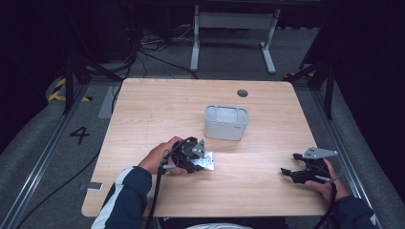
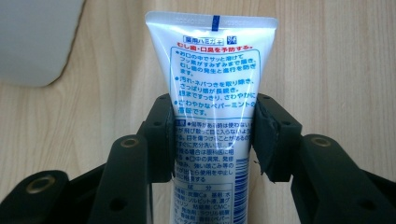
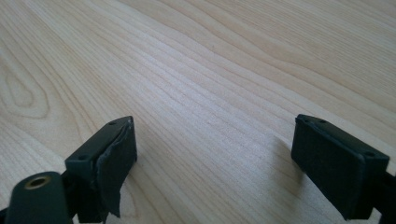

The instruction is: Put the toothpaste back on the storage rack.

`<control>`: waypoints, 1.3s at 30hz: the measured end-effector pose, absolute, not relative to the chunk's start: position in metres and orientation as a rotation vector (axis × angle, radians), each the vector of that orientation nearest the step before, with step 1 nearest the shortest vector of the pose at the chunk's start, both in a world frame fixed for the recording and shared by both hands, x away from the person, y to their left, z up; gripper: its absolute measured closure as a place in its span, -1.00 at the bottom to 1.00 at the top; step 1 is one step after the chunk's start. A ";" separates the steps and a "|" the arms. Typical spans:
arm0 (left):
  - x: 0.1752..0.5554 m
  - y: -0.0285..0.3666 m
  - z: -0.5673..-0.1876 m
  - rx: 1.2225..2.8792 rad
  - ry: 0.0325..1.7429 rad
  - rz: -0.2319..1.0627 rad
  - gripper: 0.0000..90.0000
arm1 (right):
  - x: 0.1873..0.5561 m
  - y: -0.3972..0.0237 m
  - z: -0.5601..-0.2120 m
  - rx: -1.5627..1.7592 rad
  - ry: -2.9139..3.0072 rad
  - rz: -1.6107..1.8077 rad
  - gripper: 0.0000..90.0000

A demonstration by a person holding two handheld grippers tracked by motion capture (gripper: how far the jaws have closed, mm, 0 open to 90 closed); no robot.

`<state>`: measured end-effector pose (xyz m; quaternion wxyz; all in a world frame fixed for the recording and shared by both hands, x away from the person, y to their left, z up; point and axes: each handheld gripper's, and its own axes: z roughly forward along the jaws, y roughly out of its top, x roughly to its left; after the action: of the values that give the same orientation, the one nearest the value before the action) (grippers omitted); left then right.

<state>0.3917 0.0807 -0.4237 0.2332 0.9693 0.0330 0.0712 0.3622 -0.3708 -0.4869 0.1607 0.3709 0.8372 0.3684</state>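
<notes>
A white toothpaste tube [image 2: 212, 84] with blue and red print lies flat on the wooden table [image 1: 157, 109], crimped end pointing away from me. My left gripper [image 2: 215, 121] is shut on the tube, one black pad pressing each side of its middle. In the high view this gripper [image 1: 197, 157] sits at the table's near centre, and the tube [image 1: 208, 163] sticks out to its right. My right gripper [image 1: 291, 164] rests low near the front right of the table. Its jaws stand wide apart in the right gripper view [image 3: 215, 140], with bare wood between them.
A grey open-topped bin [image 1: 226, 122] stands in the table's middle, just beyond the left gripper; its corner [image 2: 32, 42] shows at the upper left of the left gripper view. A round cable hole [image 1: 242, 93] is near the far edge. Cables and a stand lie on the floor beyond.
</notes>
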 end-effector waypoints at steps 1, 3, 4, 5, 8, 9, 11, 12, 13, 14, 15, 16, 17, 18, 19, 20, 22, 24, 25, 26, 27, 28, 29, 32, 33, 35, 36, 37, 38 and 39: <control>0.391 0.085 -0.423 2.656 0.113 0.179 0.24 | 0.362 -0.371 -0.487 1.060 2.391 1.052 -0.68; 0.390 0.088 -0.425 2.680 0.115 0.207 0.25 | 0.362 -0.371 -0.487 1.060 2.391 1.052 -0.68; 0.389 0.089 -0.428 2.721 0.112 0.197 0.25 | 0.362 -0.371 -0.487 1.060 2.391 1.052 -0.68; 0.390 0.089 -0.431 2.744 0.099 0.184 0.25 | 0.362 -0.371 -0.487 1.060 2.391 1.052 -0.68; 0.391 0.088 -0.439 2.759 0.113 0.148 0.25 | 0.362 -0.371 -0.487 1.060 2.391 1.052 -0.68; 0.391 0.088 -0.440 2.763 0.126 0.147 0.25 | 0.362 -0.371 -0.487 1.060 2.391 1.052 -0.68; 0.394 0.088 -0.440 2.762 0.139 0.140 0.27 | 0.362 -0.371 -0.487 1.060 2.392 1.052 -0.68; 0.394 0.089 -0.437 2.751 0.142 0.151 0.29 | 0.362 -0.371 -0.487 1.059 2.391 1.052 -0.68; 0.394 0.091 -0.436 2.732 0.160 0.145 0.30 | 0.362 -0.371 -0.487 1.060 2.391 1.052 -0.68; 0.394 0.091 -0.436 2.732 0.160 0.145 0.30 | 0.362 -0.371 -0.487 1.060 2.391 1.052 -0.68; 0.394 0.094 -0.433 2.710 0.167 0.149 0.30 | 0.362 -0.371 -0.487 1.060 2.391 1.052 -0.68; 0.394 0.096 -0.430 2.701 0.166 0.163 0.32 | 0.362 -0.371 -0.487 1.059 2.391 1.052 -0.68; 0.394 0.100 -0.427 2.678 0.172 0.169 0.33 | 0.362 -0.371 -0.487 1.060 2.391 1.052 -0.68; 0.393 0.102 -0.425 2.661 0.184 0.171 0.34 | 0.362 -0.371 -0.487 1.059 2.392 1.052 -0.68; 0.392 0.106 -0.423 2.636 0.195 0.179 0.35 | 0.362 -0.371 -0.487 1.059 2.391 1.052 -0.68; 0.391 0.109 -0.420 2.617 0.204 0.185 0.36 | 0.362 -0.371 -0.487 1.059 2.391 1.052 -0.68; 0.389 0.113 -0.418 2.597 0.210 0.202 0.38 | 0.362 -0.371 -0.487 1.059 2.392 1.052 -0.68; 0.387 0.120 -0.415 2.570 0.218 0.220 0.40 | 0.362 -0.371 -0.487 1.059 2.391 1.052 -0.68; 0.385 0.124 -0.412 2.551 0.232 0.231 0.40 | 0.362 -0.371 -0.487 1.060 2.391 1.052 -0.68; 0.383 0.130 -0.409 2.527 0.248 0.257 0.42 | 0.362 -0.371 -0.487 1.059 2.392 1.052 -0.68; 0.382 0.132 -0.408 2.514 0.258 0.277 0.43 | 0.362 -0.371 -0.487 1.059 2.392 1.052 -0.68; 0.382 0.135 -0.407 2.493 0.277 0.295 0.43 | 0.362 -0.371 -0.487 1.059 2.392 1.052 -0.68; 0.382 0.138 -0.405 2.479 0.286 0.301 0.44 | 0.362 -0.371 -0.487 1.060 2.392 1.052 -0.68; 0.380 0.144 -0.400 2.433 0.318 0.338 0.44 | 0.362 -0.371 -0.487 1.059 2.392 1.052 -0.68; 0.380 0.146 -0.399 2.419 0.330 0.352 0.45 | 0.362 -0.371 -0.487 1.060 2.392 1.052 -0.68; 0.380 0.148 -0.395 2.388 0.351 0.359 0.45 | 0.362 -0.371 -0.487 1.059 2.392 1.052 -0.68; 0.380 0.148 -0.393 2.375 0.347 0.367 0.45 | 0.362 -0.371 -0.487 1.059 2.391 1.052 -0.68; 0.380 0.148 -0.392 2.355 0.355 0.372 0.45 | 0.362 -0.371 -0.487 1.059 2.392 1.052 -0.68; 0.379 0.147 -0.391 2.335 0.361 0.377 0.45 | 0.362 -0.371 -0.487 1.059 2.392 1.052 -0.68; 0.379 0.147 -0.390 2.328 0.363 0.383 0.45 | 0.362 -0.371 -0.487 1.059 2.392 1.052 -0.68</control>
<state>0.3791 0.1472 -0.3896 0.3685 0.9066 0.1414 0.1494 0.3623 -0.3709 -0.4868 0.1604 0.3709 0.8373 0.3683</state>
